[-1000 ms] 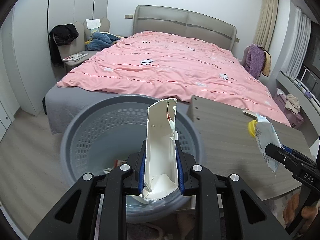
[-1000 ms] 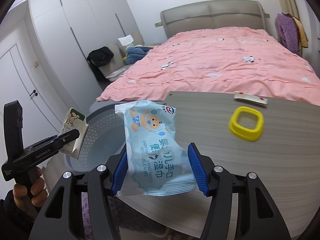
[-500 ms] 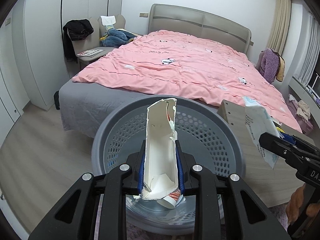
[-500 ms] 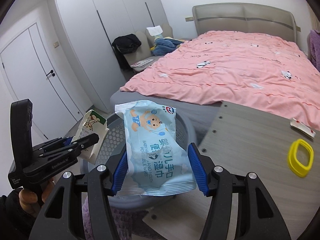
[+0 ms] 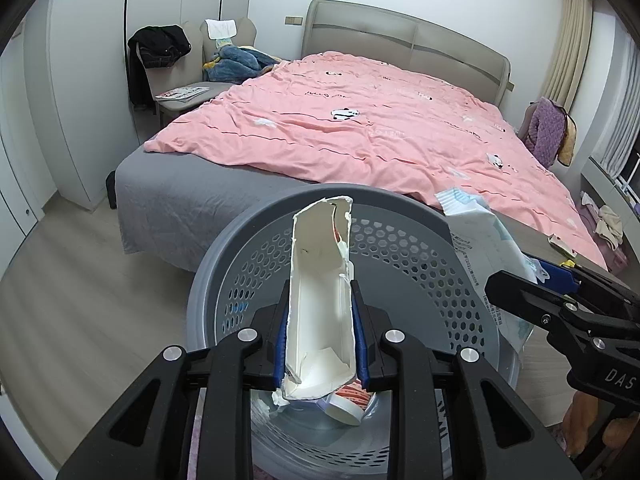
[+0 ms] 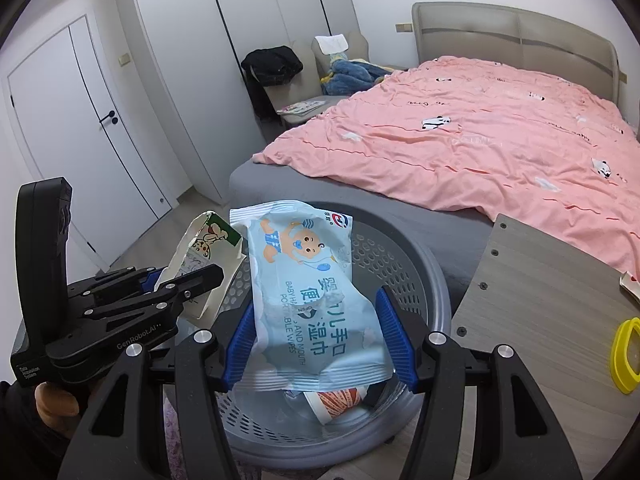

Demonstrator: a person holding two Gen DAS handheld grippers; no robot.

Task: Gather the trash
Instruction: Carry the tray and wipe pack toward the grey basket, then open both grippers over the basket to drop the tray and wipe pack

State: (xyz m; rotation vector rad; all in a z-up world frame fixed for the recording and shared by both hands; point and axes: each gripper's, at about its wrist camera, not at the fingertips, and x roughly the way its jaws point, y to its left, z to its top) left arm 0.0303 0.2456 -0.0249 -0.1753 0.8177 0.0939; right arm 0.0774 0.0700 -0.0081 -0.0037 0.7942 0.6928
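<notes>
The wipes pack (image 6: 316,300) hides most of the cup (image 6: 340,400) in the basket (image 6: 416,256), and the picture's edge cuts the yellow ring (image 6: 626,354) on the worktop (image 6: 536,292).

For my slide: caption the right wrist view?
Right hand-held gripper holds a wipes pack above the grey basket.

The basket (image 5: 472,312) is formed of grey perforated plastic with a smooth, slightly glossy floor. The torn carton (image 5: 320,300) is made of matt white card with ragged edges. The wipes packet (image 6: 316,296) is wrapped in glossy, crinkled film. The table (image 6: 540,300) is faced with matt wood-grain laminate, and the bed (image 5: 360,136) is covered in soft, creased pink cloth.
</notes>
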